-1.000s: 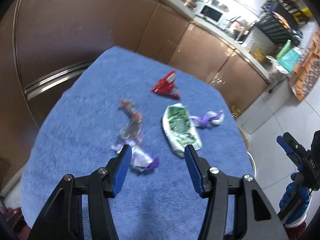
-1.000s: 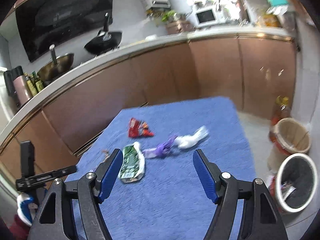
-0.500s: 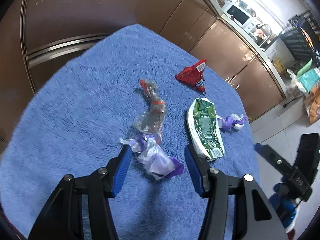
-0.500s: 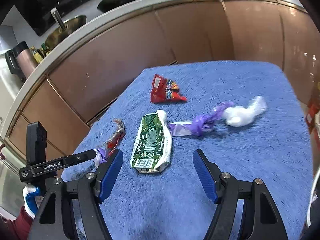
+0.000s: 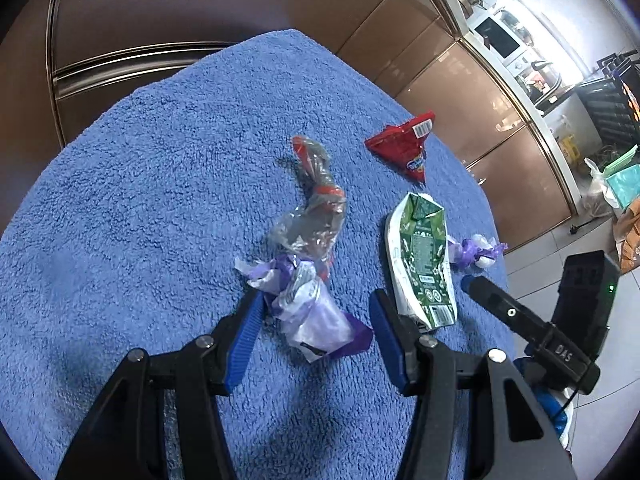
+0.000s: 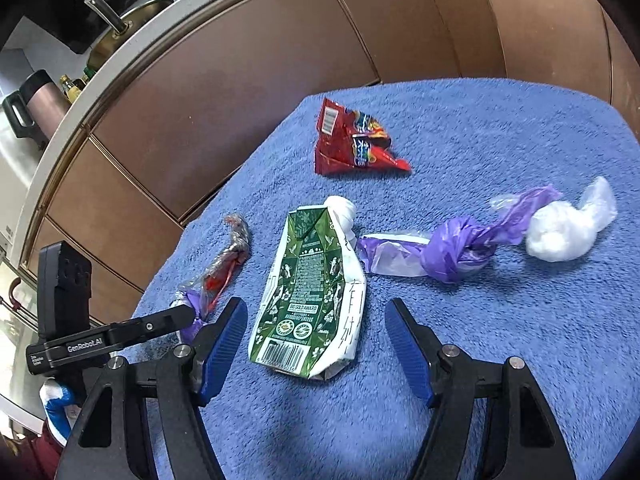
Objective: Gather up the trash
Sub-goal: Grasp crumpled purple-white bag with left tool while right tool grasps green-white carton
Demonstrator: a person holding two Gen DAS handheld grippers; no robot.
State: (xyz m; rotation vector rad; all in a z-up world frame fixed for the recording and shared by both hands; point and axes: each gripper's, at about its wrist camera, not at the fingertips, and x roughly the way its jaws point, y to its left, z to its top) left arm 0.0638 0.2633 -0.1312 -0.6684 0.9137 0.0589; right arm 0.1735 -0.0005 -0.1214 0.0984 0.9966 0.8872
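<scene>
5 pieces of trash are spread on the blue towel (image 6: 500, 360) that covers the table. a crumpled purple-and-white wrapper (image 5: 312, 312) lies between the spread fingers of the left gripper (image 5: 316, 332), which is released and grasps nothing. just beyond it a twisted clear wrapper (image 5: 316, 216) with red print is seen, touching or overlapping its far end. a flattened green carton (image 6: 312, 288) lies between the open fingers of the right gripper (image 6: 314, 344), also released and empty. farther off a red snack packet (image 6: 352, 144) and a knotted purple-and-white bag (image 6: 480, 240) are found.

a poor pinch is judged likely: the thin film could slip out if only a loose fold is caught, and the clear wrapper could be dragged along. the flat carton might be pushed across the pile instead of lifted. the 2 grippers are close, so a knock between them is possible.

"bio gold award" is read on the carton, above a barcode; "genrobot.ai" is printed on the left gripper's body.
</scene>
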